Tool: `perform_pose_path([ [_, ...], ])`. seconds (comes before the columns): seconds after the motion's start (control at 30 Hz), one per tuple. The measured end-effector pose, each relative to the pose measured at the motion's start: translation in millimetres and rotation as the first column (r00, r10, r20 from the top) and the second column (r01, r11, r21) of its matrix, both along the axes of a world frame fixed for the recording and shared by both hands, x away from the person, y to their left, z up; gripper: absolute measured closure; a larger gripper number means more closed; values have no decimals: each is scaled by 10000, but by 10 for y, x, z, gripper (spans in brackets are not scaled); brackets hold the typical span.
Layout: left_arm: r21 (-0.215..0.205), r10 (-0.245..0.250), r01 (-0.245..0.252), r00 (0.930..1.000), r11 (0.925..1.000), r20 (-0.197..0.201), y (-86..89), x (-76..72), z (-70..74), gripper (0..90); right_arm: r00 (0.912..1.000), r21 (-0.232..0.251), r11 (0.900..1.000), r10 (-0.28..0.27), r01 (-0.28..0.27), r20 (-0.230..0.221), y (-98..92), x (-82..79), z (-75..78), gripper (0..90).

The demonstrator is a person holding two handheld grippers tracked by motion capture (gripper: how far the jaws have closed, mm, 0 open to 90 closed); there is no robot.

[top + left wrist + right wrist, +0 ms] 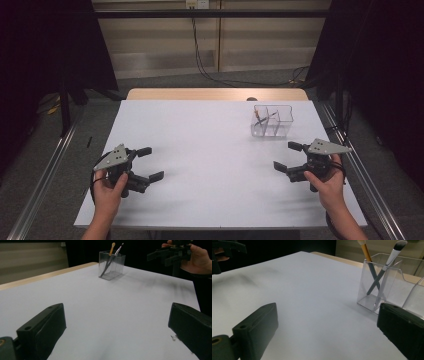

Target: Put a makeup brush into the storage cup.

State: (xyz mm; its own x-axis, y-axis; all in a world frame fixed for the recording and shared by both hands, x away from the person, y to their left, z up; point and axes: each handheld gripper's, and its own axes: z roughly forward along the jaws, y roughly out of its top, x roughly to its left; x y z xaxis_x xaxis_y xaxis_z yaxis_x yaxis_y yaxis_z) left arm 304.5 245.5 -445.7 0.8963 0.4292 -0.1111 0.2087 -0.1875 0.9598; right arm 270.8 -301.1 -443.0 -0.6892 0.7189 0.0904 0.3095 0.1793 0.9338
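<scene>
From the high view: clear box (272,121) near the far right of the white table (200,150), two brushes (259,119) standing in its left slot. Left gripper (150,163) and right gripper (286,156) held low near the front edge, jaws wide open, nothing in them

From the left gripper view: box (111,265) far off, brushes (111,257) leaning and crossed

From the right gripper view: box (387,285) just beside the right jaw. Thin, light, stiff brushes (384,267), probably slippery; best pinched on the handle above the rim. Hands level, jaws pointing inward
</scene>
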Motion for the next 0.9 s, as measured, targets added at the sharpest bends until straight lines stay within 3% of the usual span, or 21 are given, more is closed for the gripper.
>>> perform_pose_path([
  [0.9,14,-30,30,10000,10000,-19,-4,1,-9,12,10000,-74,10000,-36,35,-55,-76,-204,-84,27],
])
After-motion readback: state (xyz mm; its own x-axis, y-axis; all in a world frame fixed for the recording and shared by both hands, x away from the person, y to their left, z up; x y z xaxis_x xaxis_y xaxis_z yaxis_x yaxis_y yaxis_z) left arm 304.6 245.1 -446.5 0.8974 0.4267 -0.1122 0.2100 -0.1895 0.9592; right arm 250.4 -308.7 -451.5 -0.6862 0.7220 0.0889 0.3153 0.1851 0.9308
